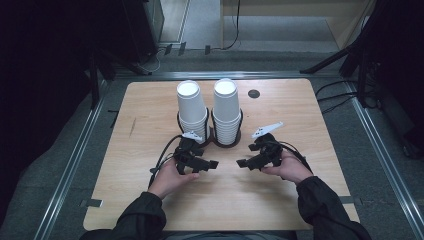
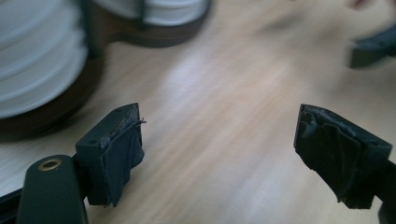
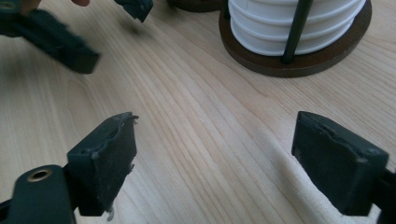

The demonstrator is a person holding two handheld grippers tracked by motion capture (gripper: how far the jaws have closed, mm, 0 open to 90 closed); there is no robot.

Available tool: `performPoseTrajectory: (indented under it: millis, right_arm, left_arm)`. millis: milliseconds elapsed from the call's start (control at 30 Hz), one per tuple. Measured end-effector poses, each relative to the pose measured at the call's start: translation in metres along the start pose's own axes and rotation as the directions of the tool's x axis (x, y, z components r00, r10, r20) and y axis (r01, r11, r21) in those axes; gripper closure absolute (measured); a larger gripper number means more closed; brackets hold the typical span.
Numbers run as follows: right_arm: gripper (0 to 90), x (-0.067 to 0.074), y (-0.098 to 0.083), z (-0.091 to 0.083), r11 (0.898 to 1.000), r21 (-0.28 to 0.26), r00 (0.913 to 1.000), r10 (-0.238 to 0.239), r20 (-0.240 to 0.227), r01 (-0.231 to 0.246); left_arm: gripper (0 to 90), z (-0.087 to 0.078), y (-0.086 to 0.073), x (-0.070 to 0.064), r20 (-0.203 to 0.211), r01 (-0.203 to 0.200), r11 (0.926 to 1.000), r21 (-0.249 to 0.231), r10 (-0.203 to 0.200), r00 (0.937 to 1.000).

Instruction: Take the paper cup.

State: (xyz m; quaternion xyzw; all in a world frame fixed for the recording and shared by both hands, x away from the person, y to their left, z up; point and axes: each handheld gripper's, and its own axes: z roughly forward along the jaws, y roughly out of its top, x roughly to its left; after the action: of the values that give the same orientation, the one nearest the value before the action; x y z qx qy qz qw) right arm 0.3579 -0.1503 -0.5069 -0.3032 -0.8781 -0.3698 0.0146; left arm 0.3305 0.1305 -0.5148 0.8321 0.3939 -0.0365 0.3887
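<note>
Two tall stacks of white paper cups stand upside down in a dark double holder [image 1: 209, 136] at the middle of the wooden table: the left stack [image 1: 191, 109] and the right stack [image 1: 226, 110]. My left gripper [image 1: 212, 164] rests low on the table in front of the left stack, jaws pointing right, open with nothing between them [image 2: 219, 156]. My right gripper [image 1: 242, 163] faces it from the right, also open and empty [image 3: 212, 161]. The holder's base and the right stack [image 3: 289, 23] rise at the top of the right gripper view. The left stack [image 2: 37, 56] is blurred in the left gripper view.
A small black round disc [image 1: 254, 93] lies on the table [image 1: 150, 200] behind the right stack. Metal rails run along both sides of the table, and dark stands and cables crowd the floor at the back and right.
</note>
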Motion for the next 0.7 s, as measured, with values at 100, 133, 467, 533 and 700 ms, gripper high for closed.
performPoseTrajectory:
  millis: [100,133,467,533,700]
  right_arm:
    - [13.7,0.000,0.003,-0.001,0.999,0.047,0.9996,0.026,-0.011,-0.026]
    - [14.1,-0.001,0.007,-0.002,0.998,0.047,0.9990,0.036,0.025,-0.037]
    - [23.0,0.001,0.012,-0.007,1.000,0.015,0.9993,0.011,-0.035,-0.010]
    - [24.7,0.001,0.012,-0.009,1.000,0.015,0.9995,0.008,-0.029,-0.007]
    - [28.6,0.000,0.012,-0.011,1.000,0.015,0.9994,0.003,-0.035,-0.003]
  left_arm:
    - [25.9,-0.002,0.003,-0.002,0.012,-0.023,0.9997,-0.008,0.023,0.9997]
    - [29.9,-0.003,0.004,-0.004,0.015,-0.049,0.9987,-0.011,0.049,0.9987]
    - [38.3,-0.009,0.005,-0.008,-0.023,-0.075,0.9970,-0.019,0.074,0.9970]
    - [39.0,-0.009,0.005,-0.008,-0.021,-0.076,0.9970,-0.016,0.076,0.9969]
    - [40.2,-0.007,0.005,-0.009,-0.029,-0.076,0.9971,-0.005,0.076,0.9967]
